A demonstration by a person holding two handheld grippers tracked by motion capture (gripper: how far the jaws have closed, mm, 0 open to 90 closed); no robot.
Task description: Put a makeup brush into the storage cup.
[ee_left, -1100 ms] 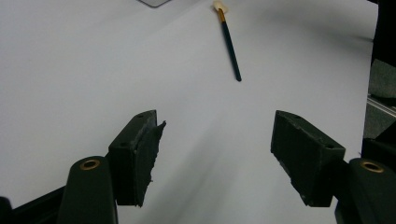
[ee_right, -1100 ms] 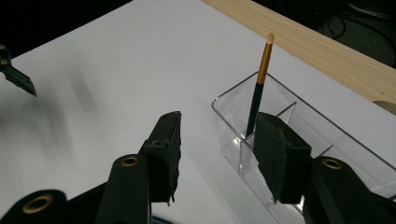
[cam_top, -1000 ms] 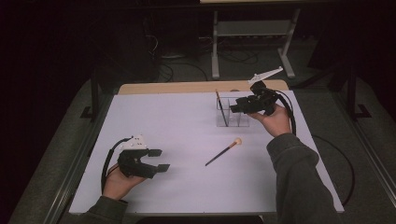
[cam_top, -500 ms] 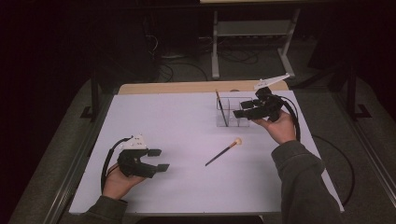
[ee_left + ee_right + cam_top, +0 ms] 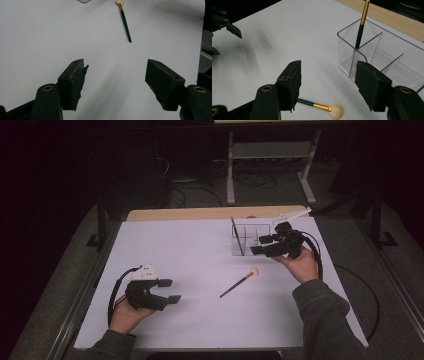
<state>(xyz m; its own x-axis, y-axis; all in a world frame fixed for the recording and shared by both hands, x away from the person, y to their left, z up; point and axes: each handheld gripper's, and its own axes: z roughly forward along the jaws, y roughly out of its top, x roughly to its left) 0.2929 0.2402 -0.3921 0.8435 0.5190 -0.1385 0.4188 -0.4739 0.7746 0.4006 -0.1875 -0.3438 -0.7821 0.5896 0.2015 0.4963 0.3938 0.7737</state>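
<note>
White paper covers the table we work at. Our left gripper rests near its left edge, jaws wide and empty. Well off to its right lies the makeup brush, bristles toward our right gripper. That one hovers just beside the clear organizer, jaws having just been opening, nothing between them, the brush below it.
</note>
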